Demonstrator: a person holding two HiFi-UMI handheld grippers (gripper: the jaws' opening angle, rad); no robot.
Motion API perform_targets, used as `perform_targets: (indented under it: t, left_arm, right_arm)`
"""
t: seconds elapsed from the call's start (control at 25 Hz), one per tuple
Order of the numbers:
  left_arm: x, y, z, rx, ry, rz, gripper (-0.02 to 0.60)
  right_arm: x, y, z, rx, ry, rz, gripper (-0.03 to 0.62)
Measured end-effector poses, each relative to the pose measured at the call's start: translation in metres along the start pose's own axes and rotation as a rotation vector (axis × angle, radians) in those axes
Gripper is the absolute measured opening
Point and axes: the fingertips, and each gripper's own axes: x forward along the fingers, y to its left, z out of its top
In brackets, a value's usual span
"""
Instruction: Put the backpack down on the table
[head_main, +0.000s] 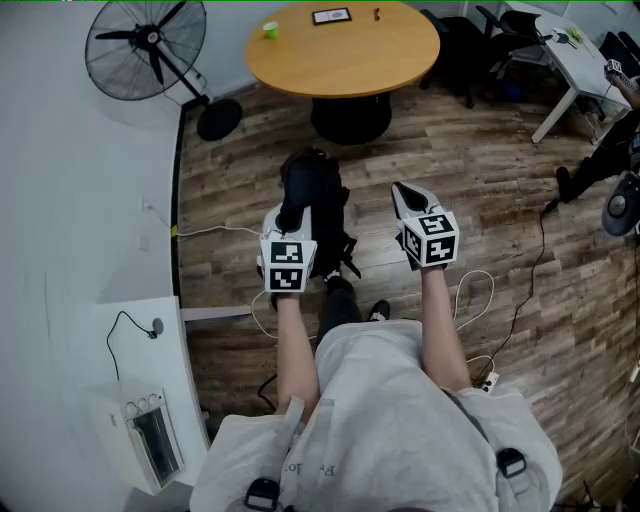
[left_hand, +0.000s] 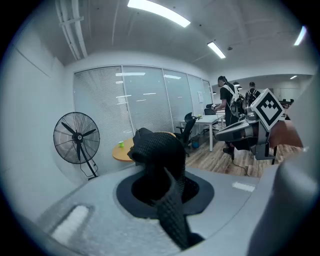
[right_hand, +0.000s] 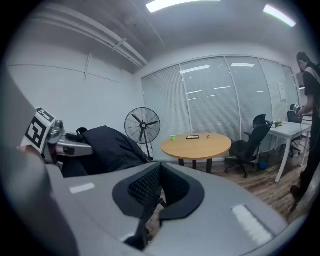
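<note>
Black backpack (head_main: 320, 200) hanging long-axis vertical, left gripper (left_hand: 159, 162) jaws clamped on it, right gripper (right_hand: 160, 167) jaws together

"How is the light?"

"Even and cool. It comes from ceiling strips (left_hand: 159, 12) at twelve o'clock in both gripper views. Shadows on the wooden floor (head_main: 480, 180) are soft."

"And sharpness?"

"The head view is crisp. The gripper views bend and darken round the rims and blur at six o'clock. The backpack (head_main: 312, 215) reads near-black, with little detail."
</note>
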Motion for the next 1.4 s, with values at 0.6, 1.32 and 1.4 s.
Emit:
perform_targets:
  t: [0.6,1.32,1.4]
  left_arm:
    - [0.026,-0.026,0.009,-0.175,-0.051,-0.105,0.044]
    - [0.151,-0.005,0.08,-0.125,-0.082,-0.206,0.044]
    - [0.169,0.003,0.091,-0.129,-0.09,-0.215,0.044]
  right_arm:
    - [0.008,-0.009,-0.002,0.01,0.009,-0.004,0.0]
    - [0.091,-0.1,0.052,0.05,-0.025,-0.071,0.0]
    - [0.108,-0.111,0.059,0.053,-0.02,-0.077,0.0]
